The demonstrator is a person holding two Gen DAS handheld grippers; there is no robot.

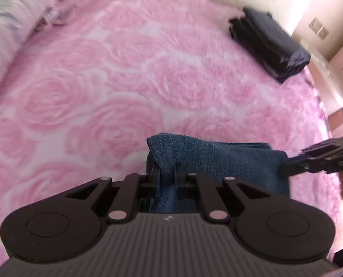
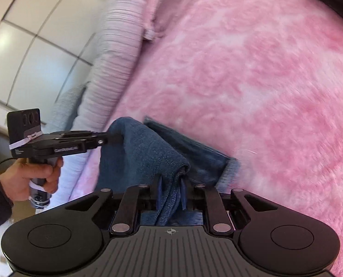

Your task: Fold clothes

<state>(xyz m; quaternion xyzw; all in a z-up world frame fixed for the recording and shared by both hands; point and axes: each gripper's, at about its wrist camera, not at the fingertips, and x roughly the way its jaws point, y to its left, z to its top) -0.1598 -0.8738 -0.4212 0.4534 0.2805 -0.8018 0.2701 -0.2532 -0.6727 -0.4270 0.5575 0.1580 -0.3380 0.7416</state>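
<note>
Two grippers pinch one blue knitted garment (image 1: pixel 217 159) lying on the pink rose-patterned fleece blanket (image 1: pixel 102 80). At its left edge, the left gripper (image 1: pixel 168 173) has its fingers clamped on a raised fold; at its right edge, the right gripper (image 2: pixel 170 192) nips bunched cloth. Farther right sits a folded black garment (image 1: pixel 268 43).

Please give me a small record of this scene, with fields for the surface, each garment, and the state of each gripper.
surface: pink rose-pattern blanket
garment in work: blue cloth, partly lifted off the blanket
finished garment: black folded clothes, far side of the blanket
left gripper: shut on the blue cloth
right gripper: shut on the blue cloth
</note>
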